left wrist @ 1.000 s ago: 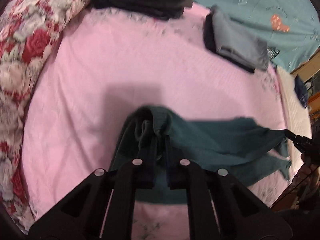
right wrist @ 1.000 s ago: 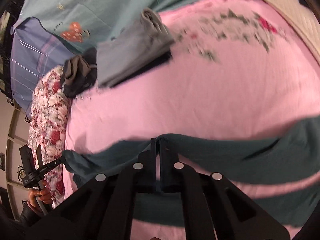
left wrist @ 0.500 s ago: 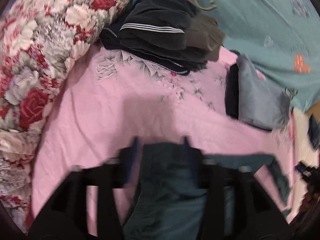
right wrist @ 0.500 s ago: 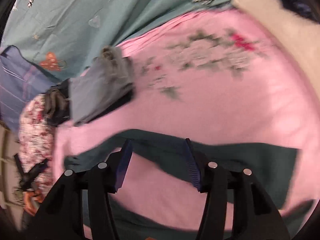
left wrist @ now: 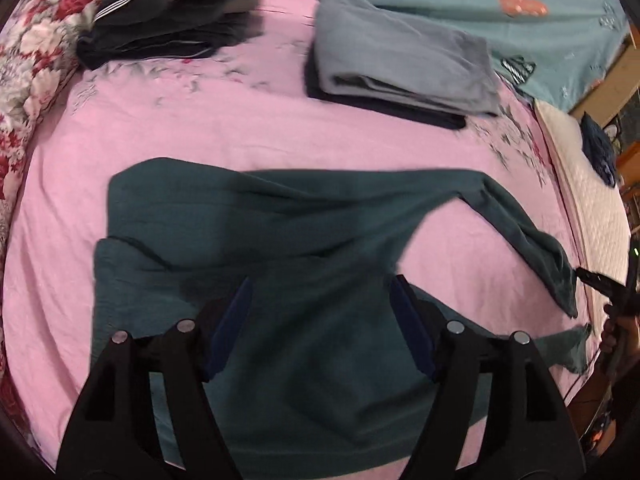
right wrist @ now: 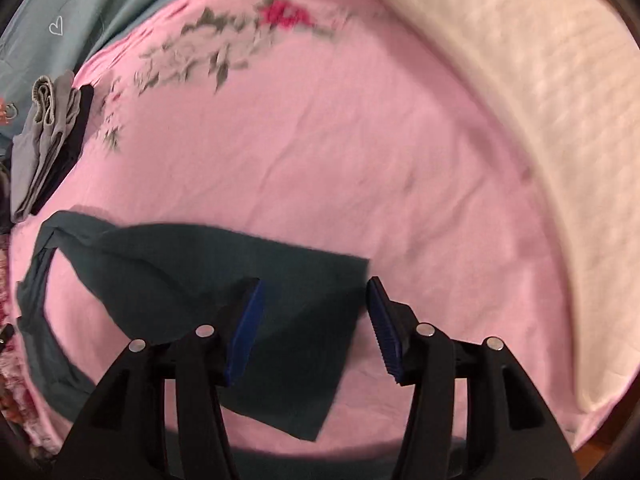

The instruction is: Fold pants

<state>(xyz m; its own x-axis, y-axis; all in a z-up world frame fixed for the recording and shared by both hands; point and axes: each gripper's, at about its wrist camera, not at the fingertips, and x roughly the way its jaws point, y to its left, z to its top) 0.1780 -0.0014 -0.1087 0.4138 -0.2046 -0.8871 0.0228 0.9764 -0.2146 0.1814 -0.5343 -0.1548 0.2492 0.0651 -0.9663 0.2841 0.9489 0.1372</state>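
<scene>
Since a second ago both pairs of tongs have let go of the dark teal pants (left wrist: 280, 216) and spread apart, and the garment has dropped from its lifted, bunched hold to lie on the pink bed sheet (left wrist: 200, 120).

Going left to right in the left wrist view: a floral quilt (left wrist: 24, 48) edges the bed, with a heap of dark clothes (left wrist: 160, 20) behind it. The left tongs (left wrist: 320, 312) hover wide apart above the pants, gripping nothing. The waist end lies at the left and one leg stretches to the right, its cuff drooping near the bed's edge. Beyond it sits a folded grey garment (left wrist: 400, 60) on top of a darker one. At the far right a hand (left wrist: 616, 332) holds the other tool.

In the right wrist view, the grey folded stack (right wrist: 44, 136) is at the far left. The pants (right wrist: 200, 264) lie below it, one leg ending in a squared cuff between the fingers of the right tongs (right wrist: 316, 320), which are also spread and empty. The cloth may be slightly rumpled; motion blur makes this hard to judge. A cream quilted cover (right wrist: 540, 120) lies to the right.
</scene>
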